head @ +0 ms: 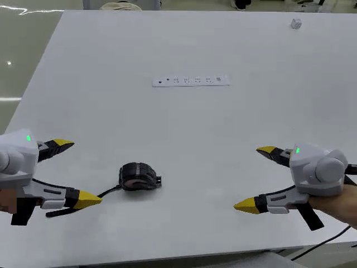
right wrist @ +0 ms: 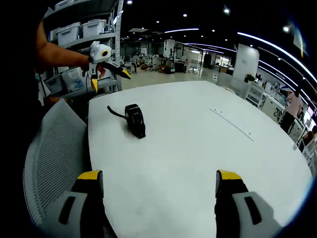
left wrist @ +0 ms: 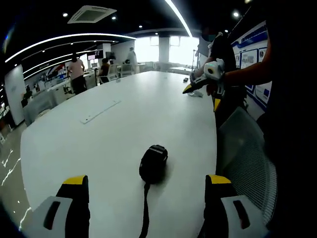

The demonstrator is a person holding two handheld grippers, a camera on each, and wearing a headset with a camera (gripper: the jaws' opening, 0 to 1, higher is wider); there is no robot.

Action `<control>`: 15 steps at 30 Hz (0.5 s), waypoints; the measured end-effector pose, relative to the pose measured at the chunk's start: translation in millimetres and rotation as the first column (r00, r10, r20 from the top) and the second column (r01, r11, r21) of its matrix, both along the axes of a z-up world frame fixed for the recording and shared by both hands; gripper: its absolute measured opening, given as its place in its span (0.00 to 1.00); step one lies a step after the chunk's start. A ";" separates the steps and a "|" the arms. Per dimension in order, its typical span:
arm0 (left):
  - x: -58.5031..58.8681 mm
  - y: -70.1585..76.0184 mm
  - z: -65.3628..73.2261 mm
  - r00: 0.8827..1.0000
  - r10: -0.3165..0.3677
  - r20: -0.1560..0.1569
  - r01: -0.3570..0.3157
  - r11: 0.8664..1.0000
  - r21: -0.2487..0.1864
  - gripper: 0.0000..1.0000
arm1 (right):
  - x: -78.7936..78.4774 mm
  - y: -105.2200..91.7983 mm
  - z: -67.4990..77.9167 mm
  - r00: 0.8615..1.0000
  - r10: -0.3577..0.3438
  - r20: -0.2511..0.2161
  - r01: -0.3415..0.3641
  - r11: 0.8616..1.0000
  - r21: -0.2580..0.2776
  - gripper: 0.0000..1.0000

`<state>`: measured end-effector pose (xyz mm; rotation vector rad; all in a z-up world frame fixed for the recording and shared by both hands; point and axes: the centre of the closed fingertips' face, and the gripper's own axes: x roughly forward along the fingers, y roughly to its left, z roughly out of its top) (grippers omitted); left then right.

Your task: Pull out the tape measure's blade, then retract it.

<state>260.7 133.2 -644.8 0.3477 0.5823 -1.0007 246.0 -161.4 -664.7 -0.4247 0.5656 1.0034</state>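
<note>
**Tape measure waits between two spread grippers**

The tape measure [head: 138,177], a compact black case, lies on the white surface [head: 212,123] just beside the left gripper [head: 86,171]. Its strap [head: 110,191] trails toward that gripper's lower jaw. The case looks hard, dense and smooth, and is likely to slide unless clamped across its flat sides. The blade tip is too small to make out. Both grippers hover low, jaws spread and empty, tips pointing inward, with the right gripper [head: 246,178] well apart.
</note>
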 end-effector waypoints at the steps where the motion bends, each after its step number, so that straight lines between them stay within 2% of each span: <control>1: 1.7 -1.2 -1.7 1.000 -0.010 -0.002 0.010 1.000 0.004 0.94 | 2.2 3.2 -1.2 1.000 0.017 0.002 -0.017 1.000 -0.011 0.97; 3: 3.3 -2.7 -2.9 1.000 -0.016 -0.013 0.016 1.000 0.008 0.94 | 5.2 7.2 -1.9 1.000 0.028 -0.001 -0.028 0.999 -0.015 0.97; 9: 8.7 -9.7 -4.5 0.998 -0.059 -0.017 0.060 0.998 0.037 0.94 | 16.6 18.7 -0.6 0.998 0.061 0.002 -0.061 0.998 -0.013 0.96; 15: 9.7 -22.3 -11.2 0.992 -0.124 -0.025 0.125 0.990 0.062 0.92 | 17.7 33.0 -4.0 0.995 0.102 -0.008 -0.102 0.995 -0.010 0.93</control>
